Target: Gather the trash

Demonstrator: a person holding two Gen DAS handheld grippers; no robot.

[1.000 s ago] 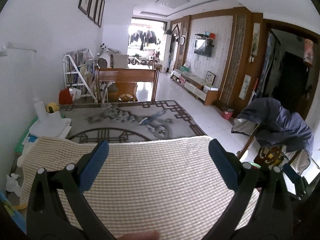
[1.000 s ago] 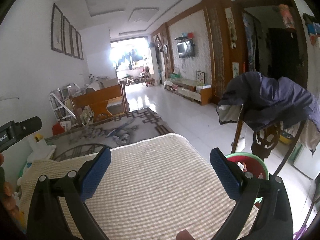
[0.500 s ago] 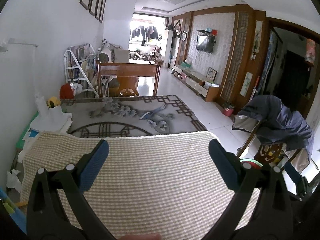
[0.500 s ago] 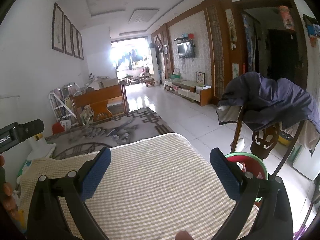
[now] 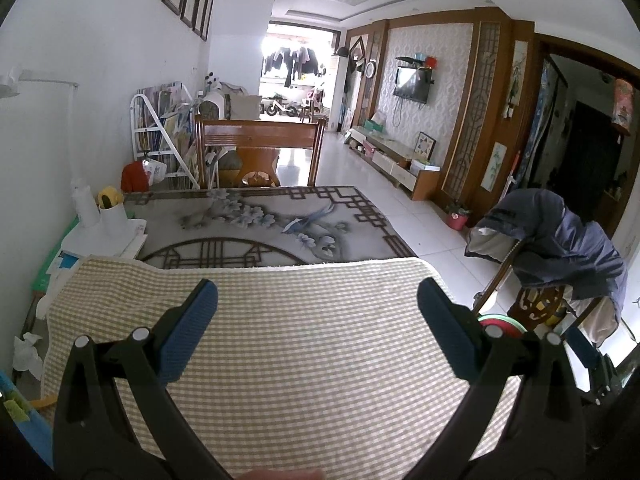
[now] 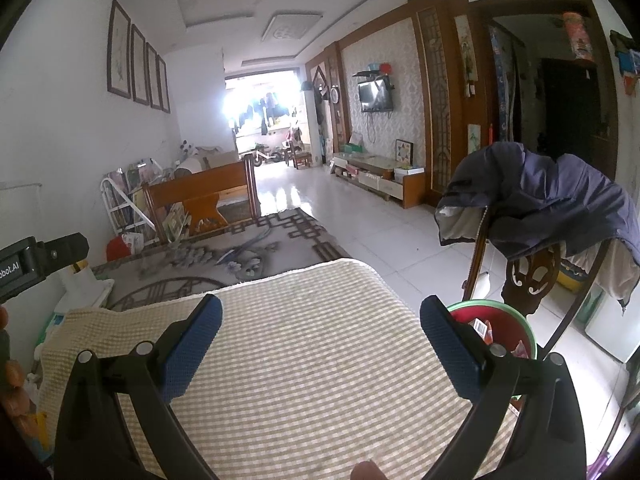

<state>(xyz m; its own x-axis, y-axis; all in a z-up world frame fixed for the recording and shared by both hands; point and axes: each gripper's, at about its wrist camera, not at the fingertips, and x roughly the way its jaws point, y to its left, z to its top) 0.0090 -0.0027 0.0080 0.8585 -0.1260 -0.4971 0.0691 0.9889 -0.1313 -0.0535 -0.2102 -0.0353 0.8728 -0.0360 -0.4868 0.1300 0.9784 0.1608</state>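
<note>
The trash you can see sits in the red bin (image 6: 508, 332) with the green rim, on the floor just off the right edge of the desk, below the wooden chair (image 6: 528, 276) draped with a dark blue jacket (image 6: 560, 204); wrappers lie inside it. In the left wrist view only a sliver of the bin (image 5: 500, 322) shows behind the right finger. A crumpled white tissue (image 5: 26, 354) lies at the desk's left edge. Your left tool (image 5: 316, 334) hangs over the checked cloth (image 5: 312, 344) with its blue pads spread wide and nothing between them. Your right tool (image 6: 320, 346) is equally wide open and empty above the same cloth. Beyond it lies the desk's grey patterned surface (image 5: 260, 220).
</note>
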